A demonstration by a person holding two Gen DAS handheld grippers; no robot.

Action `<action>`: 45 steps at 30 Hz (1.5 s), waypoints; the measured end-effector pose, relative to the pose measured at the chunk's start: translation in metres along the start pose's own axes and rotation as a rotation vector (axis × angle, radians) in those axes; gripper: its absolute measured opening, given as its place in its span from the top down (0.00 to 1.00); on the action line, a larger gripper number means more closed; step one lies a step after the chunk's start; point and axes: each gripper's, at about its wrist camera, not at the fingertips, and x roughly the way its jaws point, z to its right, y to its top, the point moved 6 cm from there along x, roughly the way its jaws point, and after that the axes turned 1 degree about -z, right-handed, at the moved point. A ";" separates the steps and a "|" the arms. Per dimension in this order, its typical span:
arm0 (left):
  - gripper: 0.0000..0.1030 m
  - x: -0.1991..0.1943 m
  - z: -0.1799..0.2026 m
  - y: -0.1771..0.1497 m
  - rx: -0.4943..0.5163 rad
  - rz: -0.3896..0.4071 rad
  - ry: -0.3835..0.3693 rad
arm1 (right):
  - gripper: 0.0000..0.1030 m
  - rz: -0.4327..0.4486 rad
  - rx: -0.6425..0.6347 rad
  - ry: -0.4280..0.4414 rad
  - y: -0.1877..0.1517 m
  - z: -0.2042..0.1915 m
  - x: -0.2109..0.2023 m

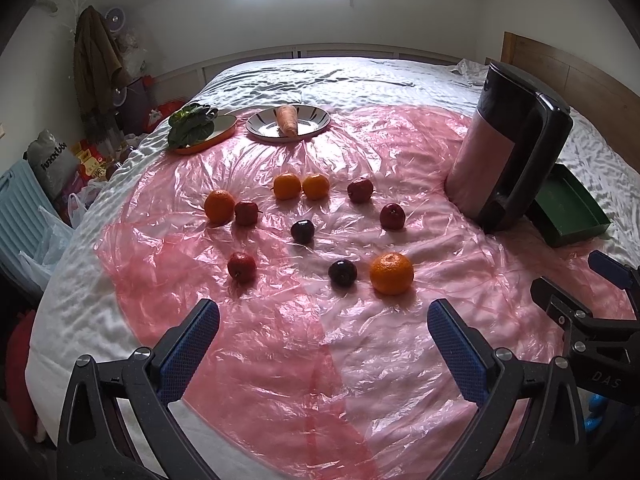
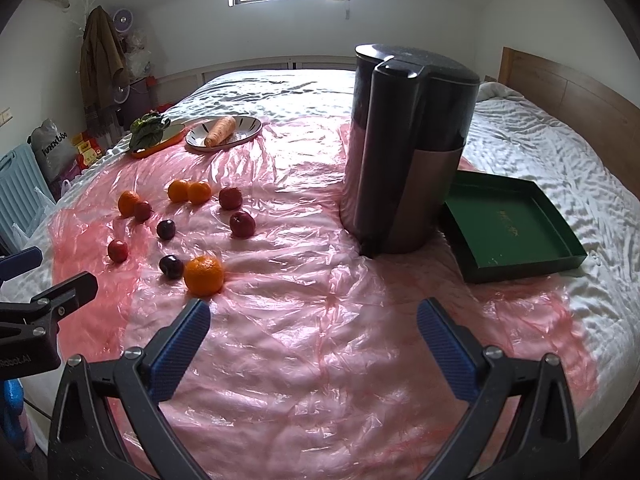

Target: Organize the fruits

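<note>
1. Both tongs are spread wide and hold nothing: the left gripper (image 1: pixel 323 334) hangs over the near part of the pink plastic sheet (image 1: pixel 280 380), and the right gripper (image 2: pixel 314 330) does the same just to its right, probably poised before a first pick.
2. Nearest fruit is a large orange (image 1: pixel 391 273), just beyond the left gripper's right finger, with a dark plum (image 1: pixel 343 272) right beside it on the left.
3. Farther out lie a second plum (image 1: pixel 302 231), red apples (image 1: pixel 241 266) and three more oranges (image 1: pixel 287 185), scattered loosely and mostly apart.
4. The fruits are round, so no long axis matters; one apple's stem (image 1: pixel 258 212) points right.
5. To the right stands a dark bin (image 2: pixel 404 148), with an empty green tray (image 2: pixel 516 240) touching its right side, likely the place for sorting.
6. At the far left, a carrot (image 1: pixel 287 120) lies on a plate (image 1: pixel 316 118), its long axis running near to far, beside greens (image 1: pixel 190 124).
</note>
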 end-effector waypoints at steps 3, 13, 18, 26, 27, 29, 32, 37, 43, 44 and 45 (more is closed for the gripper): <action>0.01 0.003 0.001 -0.001 0.007 0.000 0.005 | 0.00 0.002 -0.002 0.003 -0.001 -0.001 0.002; 0.01 0.011 -0.001 -0.001 -0.009 -0.012 0.001 | 0.00 0.000 -0.001 0.005 -0.001 -0.001 0.005; 0.01 0.016 -0.008 -0.002 -0.020 -0.020 0.007 | 0.00 -0.002 -0.014 0.027 0.000 -0.009 0.010; 0.01 0.036 -0.065 0.001 -0.112 -0.051 0.049 | 0.00 -0.010 -0.066 0.146 0.005 -0.048 0.028; 0.01 0.039 -0.071 0.001 -0.120 -0.052 0.050 | 0.00 -0.014 -0.071 0.160 0.006 -0.053 0.032; 0.01 0.045 -0.086 0.002 -0.143 -0.059 0.046 | 0.00 -0.023 -0.078 0.183 0.007 -0.062 0.041; 0.01 0.058 -0.102 0.001 -0.166 -0.078 0.040 | 0.00 -0.044 -0.092 0.222 0.007 -0.076 0.058; 0.08 0.082 -0.111 0.005 -0.164 -0.114 0.015 | 0.00 -0.086 -0.129 0.272 0.009 -0.095 0.085; 0.22 0.111 -0.101 0.012 -0.103 -0.154 -0.029 | 0.00 -0.120 -0.173 0.294 0.012 -0.107 0.109; 0.24 0.115 -0.099 0.013 -0.090 -0.160 -0.031 | 0.00 -0.128 -0.177 0.295 0.012 -0.108 0.113; 0.28 0.120 -0.097 0.014 -0.078 -0.165 -0.032 | 0.00 -0.133 -0.179 0.297 0.012 -0.108 0.116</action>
